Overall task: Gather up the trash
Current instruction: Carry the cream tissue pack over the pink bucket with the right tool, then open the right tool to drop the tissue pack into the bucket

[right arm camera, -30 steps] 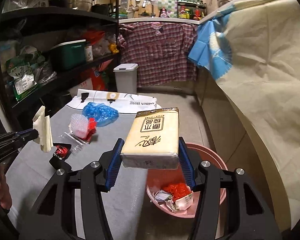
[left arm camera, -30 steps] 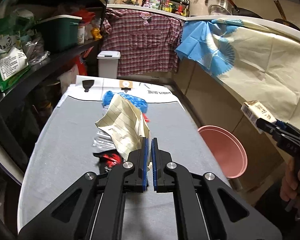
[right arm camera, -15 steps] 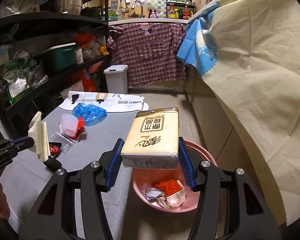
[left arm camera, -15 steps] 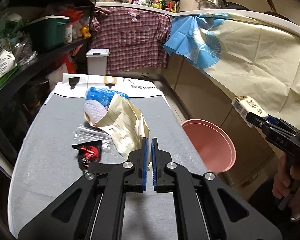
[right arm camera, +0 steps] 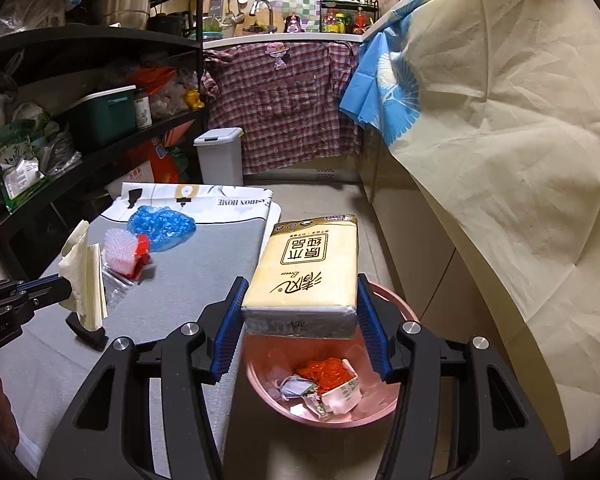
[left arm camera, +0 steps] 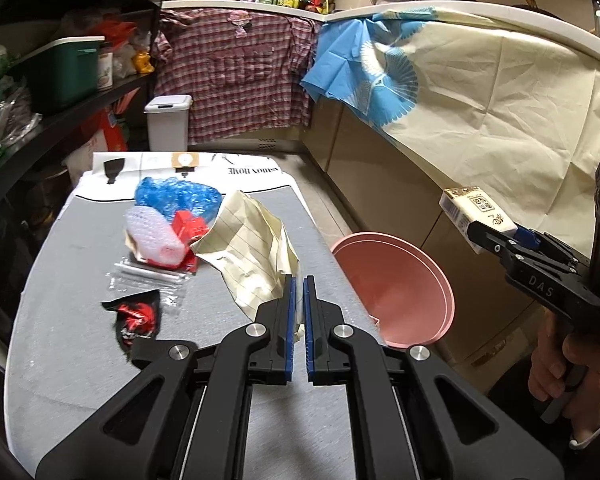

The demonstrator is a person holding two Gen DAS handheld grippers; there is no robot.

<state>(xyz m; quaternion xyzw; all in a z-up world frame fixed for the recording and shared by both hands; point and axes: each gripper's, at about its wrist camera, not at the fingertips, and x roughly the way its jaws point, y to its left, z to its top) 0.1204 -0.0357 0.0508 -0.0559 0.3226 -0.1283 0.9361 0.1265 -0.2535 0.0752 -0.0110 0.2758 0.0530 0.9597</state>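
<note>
Several scraps (left arm camera: 156, 236) litter grey board (left arm camera: 80, 360), kitchen beyond.

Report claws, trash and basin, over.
Left claw shut on lined paper. Right claw shut on tissue pack, above pink basin. Nothing in the way.

My jaws are black with blue pads. The left pair pinches a pale yellow paper (left arm camera: 252, 256) ruled with thin dark lines; the right pair clamps a cream-yellow tissue pack (right arm camera: 306, 276) with brown lettering. The table (left arm camera: 72, 344) is grey, with a white printed sheet at its far edge. On it lie a crumpled blue bag (left arm camera: 178, 198), a red box (left arm camera: 188, 226), a black-and-red wrapper (left arm camera: 134, 316). The basin (right arm camera: 328, 416) is pink, holding orange and white scraps. Behind hangs a red-and-white checked shirt (left arm camera: 236, 76).
</note>
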